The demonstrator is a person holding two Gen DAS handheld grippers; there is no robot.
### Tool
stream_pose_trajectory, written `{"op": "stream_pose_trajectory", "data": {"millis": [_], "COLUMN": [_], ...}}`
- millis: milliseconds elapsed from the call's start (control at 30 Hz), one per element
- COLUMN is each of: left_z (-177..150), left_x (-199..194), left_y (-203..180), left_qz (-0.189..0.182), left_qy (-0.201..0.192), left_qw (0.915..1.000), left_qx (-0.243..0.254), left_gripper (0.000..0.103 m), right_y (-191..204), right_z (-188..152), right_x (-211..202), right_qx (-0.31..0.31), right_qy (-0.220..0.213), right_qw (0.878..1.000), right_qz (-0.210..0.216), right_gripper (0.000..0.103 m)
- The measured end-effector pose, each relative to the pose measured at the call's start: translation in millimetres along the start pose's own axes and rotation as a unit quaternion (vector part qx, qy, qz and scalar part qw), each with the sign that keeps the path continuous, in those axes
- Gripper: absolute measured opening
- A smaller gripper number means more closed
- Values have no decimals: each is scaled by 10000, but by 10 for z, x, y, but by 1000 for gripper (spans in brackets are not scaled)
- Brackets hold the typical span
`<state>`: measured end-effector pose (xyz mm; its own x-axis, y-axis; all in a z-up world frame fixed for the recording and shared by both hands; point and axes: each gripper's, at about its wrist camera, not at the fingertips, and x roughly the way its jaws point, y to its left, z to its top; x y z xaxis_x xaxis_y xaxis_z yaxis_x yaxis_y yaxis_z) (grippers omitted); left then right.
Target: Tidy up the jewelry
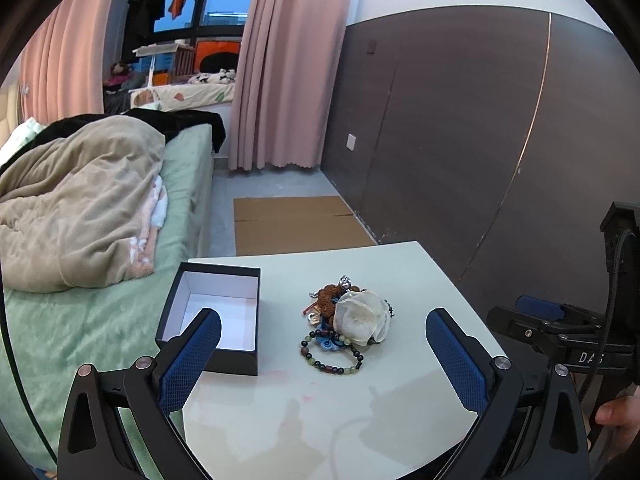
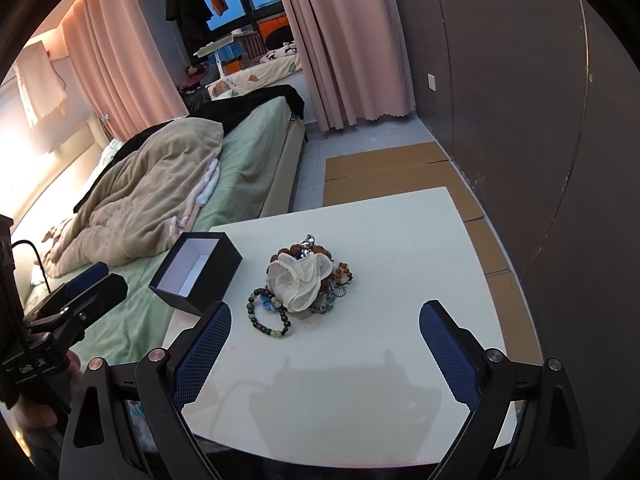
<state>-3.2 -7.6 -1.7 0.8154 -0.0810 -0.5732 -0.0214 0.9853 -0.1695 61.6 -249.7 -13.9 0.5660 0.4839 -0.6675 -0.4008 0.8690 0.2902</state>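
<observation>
The left gripper [image 1: 322, 344] hangs wide open and empty above the table [image 1: 420, 264], as does the right gripper [image 2: 325, 340]. The jewelry pile [image 1: 346, 318] lies dead ahead of both, just right of the open black box [image 1: 212, 312]; neither looks clearly nearer.

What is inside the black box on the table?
The black box shows only its bare white lining; no jewelry is visible inside. The left gripper's finger covers its near corner, so that part is unseen.
</observation>
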Motion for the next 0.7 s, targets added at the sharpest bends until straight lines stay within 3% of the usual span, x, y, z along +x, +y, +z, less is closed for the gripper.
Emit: {"op": "stream_pose_trajectory", "data": {"millis": [700], "left_z": [-21], "left_x": [-9], "left_y": [-9], "left_qz": [-11], "left_qy": [16], "left_qw": [10000], "left_qx": [3], "left_gripper": [102], "right_y": [-44], "right_z": [10], "right_x": [36], "right_qx": [52], "right_qy": [5], "right_qw": [9999], "right_qz": [152], "right_gripper": [96]}}
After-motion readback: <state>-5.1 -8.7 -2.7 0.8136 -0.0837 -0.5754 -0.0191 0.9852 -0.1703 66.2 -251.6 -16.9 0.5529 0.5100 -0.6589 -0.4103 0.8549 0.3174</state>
